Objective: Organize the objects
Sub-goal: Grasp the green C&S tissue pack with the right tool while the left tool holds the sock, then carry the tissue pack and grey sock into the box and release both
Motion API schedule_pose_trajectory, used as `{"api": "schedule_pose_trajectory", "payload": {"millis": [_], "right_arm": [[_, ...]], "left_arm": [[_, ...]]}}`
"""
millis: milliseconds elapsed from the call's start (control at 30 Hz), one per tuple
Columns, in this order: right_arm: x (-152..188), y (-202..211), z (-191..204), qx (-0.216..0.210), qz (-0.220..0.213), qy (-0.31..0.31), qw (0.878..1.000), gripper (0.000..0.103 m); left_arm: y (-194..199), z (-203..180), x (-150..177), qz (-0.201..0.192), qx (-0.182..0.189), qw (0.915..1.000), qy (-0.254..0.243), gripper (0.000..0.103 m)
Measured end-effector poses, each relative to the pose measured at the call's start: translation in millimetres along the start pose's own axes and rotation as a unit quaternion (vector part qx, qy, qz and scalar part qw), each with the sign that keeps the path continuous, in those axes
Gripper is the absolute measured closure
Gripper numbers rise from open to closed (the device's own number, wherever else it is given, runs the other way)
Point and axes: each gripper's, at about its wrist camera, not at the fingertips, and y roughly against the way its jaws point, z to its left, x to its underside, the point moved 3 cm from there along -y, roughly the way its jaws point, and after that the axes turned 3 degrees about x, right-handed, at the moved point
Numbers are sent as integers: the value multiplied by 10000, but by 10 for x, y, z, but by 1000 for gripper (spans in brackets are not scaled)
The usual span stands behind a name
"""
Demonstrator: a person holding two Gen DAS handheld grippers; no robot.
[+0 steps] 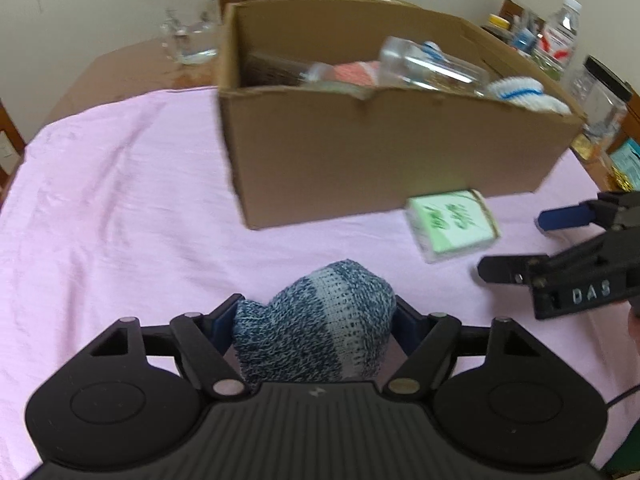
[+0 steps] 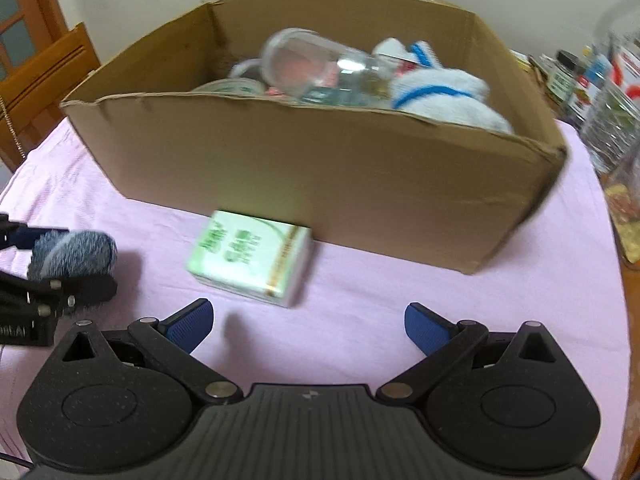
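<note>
Left wrist view: blue knit sock is clamped in left hand-held gripper over pink tabletop. Green tissue pack lies beside cardboard box. Right hand-held gripper is spread apart, empty.

Both tools black ribbed plastic, blue textured pads, silver pivot screws.

Blurred box contents, tissue-pack print
</note>
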Motion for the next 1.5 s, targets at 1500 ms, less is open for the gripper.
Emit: {"api": "schedule_pose_trajectory", "payload": {"millis": [1500], "right_arm": [[-632, 959, 348, -316, -192, 681, 9970, 29]], "left_arm": [[769, 222, -779, -522, 288, 9946, -852, 27]]}}
